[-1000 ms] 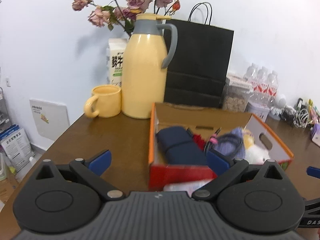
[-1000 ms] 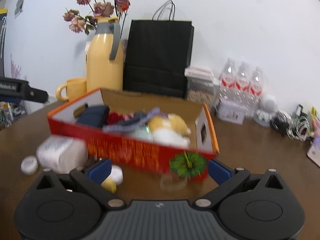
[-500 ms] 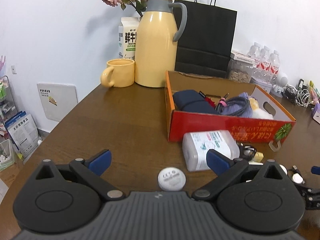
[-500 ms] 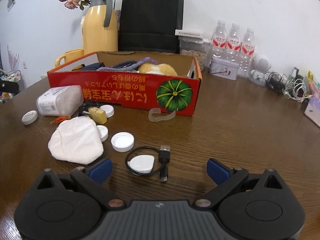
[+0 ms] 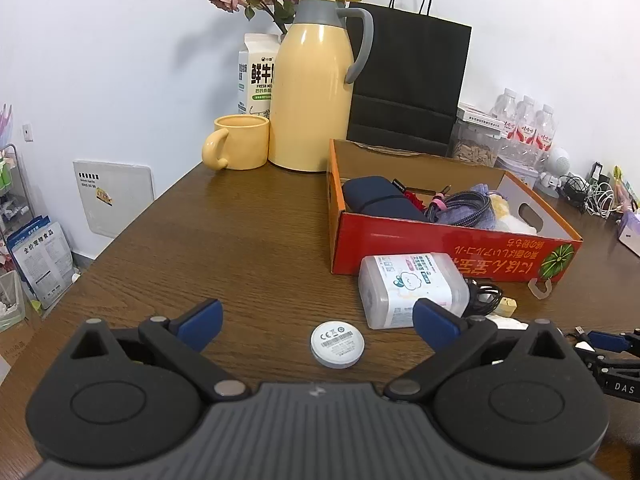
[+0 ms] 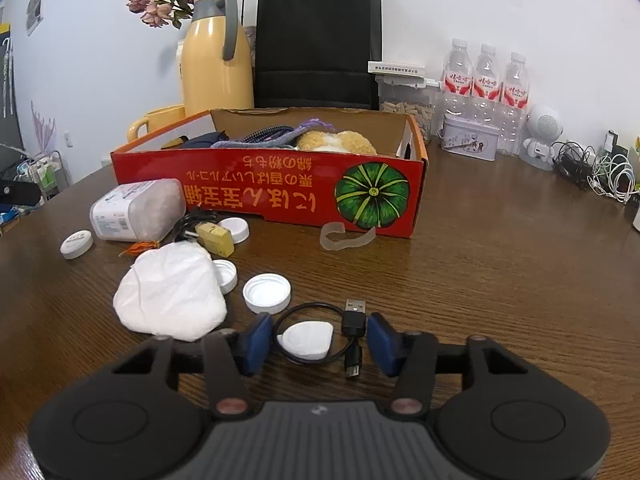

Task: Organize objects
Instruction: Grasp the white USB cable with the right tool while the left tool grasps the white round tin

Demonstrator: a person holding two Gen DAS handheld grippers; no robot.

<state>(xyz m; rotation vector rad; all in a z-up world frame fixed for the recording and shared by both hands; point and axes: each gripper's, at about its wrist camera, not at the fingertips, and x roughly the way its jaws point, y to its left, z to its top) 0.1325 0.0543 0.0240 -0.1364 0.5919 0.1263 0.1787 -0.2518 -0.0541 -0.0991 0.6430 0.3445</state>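
Right gripper (image 6: pixel 314 342) closing around the white charger puck (image 6: pixel 307 339) and its coiled cable, dead centre between the blue pads (image 6: pixel 254 342), not yet pinched; left gripper (image 5: pixel 318 318) spread.

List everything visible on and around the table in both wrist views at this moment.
red box: 1, red, mid-table, holding pouch, cables, plush
yellow jug: 1, behind box
yellow mug: 1, left of jug
black bag: 1, by wall
water bottles: 3, clear, right of bag
wipes pack: 1, white, before box
white caps: 3, before box
white puck: 1, between left fingers
charger cable: 1, black-white, between right fingers
left hand-held gripper: open
right hand-held gripper: closing
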